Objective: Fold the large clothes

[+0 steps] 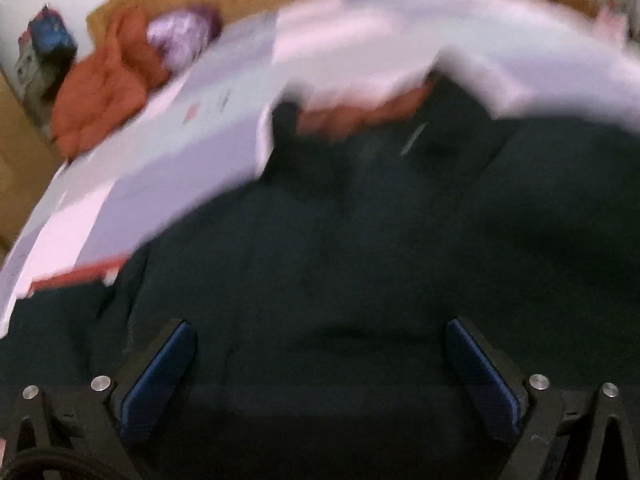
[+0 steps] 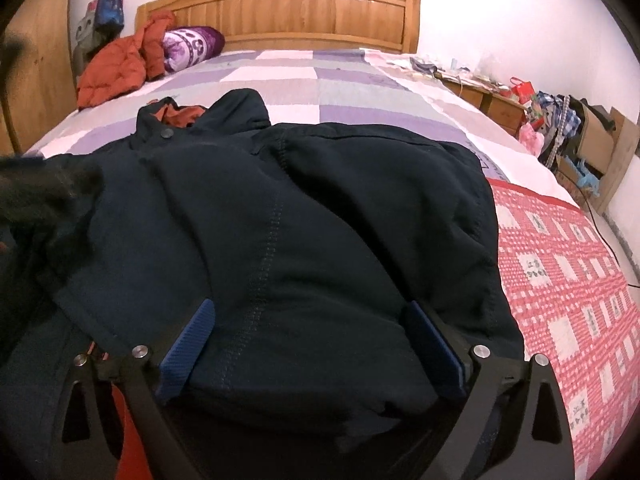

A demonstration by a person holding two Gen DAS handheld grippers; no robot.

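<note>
We have the dark navy jacket (image 2: pixel 304 216) spread on the bed (image 2: pixel 328 80), its collar toward the wooden headboard (image 2: pixel 304 12). Both claws stand apart with nothing between them: the right claw (image 2: pixel 312 344) sits low over the jacket's near edge, and the left claw (image 1: pixel 320 360) hangs over the same dark cloth in a blurred view. We judge a fold is being set up; next we need to close on the near edge. We see no containers in use.
</note>
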